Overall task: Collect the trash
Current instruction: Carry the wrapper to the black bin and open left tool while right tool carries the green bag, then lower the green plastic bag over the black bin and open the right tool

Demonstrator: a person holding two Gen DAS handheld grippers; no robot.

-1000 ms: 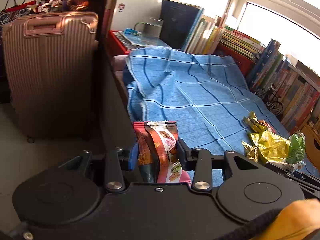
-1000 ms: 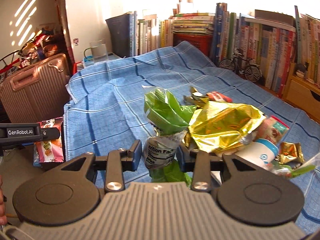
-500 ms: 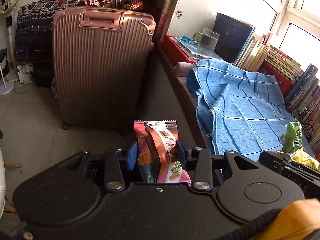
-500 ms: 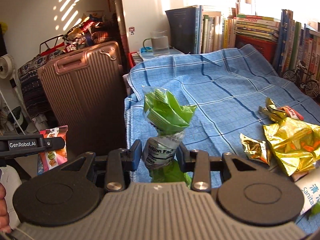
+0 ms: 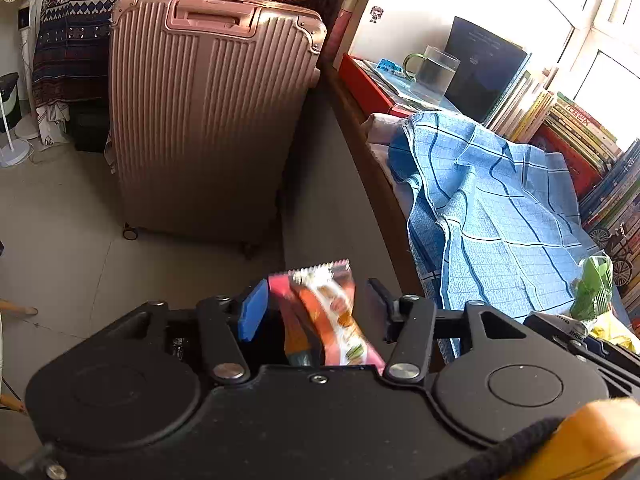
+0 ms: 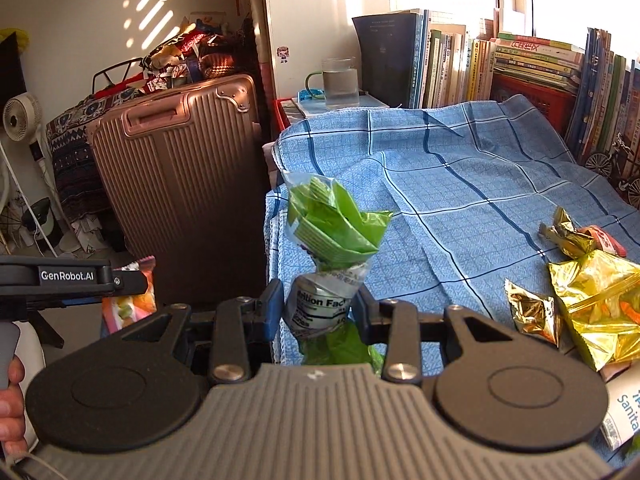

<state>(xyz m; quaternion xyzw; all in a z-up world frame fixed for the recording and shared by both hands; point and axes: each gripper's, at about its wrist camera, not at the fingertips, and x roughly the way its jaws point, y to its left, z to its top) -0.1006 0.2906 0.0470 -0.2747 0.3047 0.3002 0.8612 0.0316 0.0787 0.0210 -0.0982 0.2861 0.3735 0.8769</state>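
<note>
My left gripper (image 5: 316, 312) hangs over the floor beside the table with its jaws spread apart. A pink and orange snack wrapper (image 5: 324, 308) sits loose and tilted between them, blurred, touching neither pad clearly. It also shows at the left of the right wrist view as the snack wrapper (image 6: 128, 304). My right gripper (image 6: 318, 308) is shut on a crumpled green and clear wrapper (image 6: 336, 224), held upright near the table's left edge. That green wrapper (image 5: 592, 288) shows at the far right of the left wrist view. Gold foil wrappers (image 6: 592, 296) lie on the blue checked cloth (image 6: 460, 200).
A rose-gold suitcase (image 5: 208, 112) stands on the tiled floor left of the table. A glass mug (image 6: 340, 84) and a row of books (image 6: 520, 64) line the back. A small fan (image 6: 18, 120) stands at far left. A hand (image 6: 10, 396) grips the left tool.
My left gripper's jaws have spread and the snack wrapper has tipped loose between them. Both grippers swung further left, off the table edge toward the suitcase; the right still holds the green wrapper.
</note>
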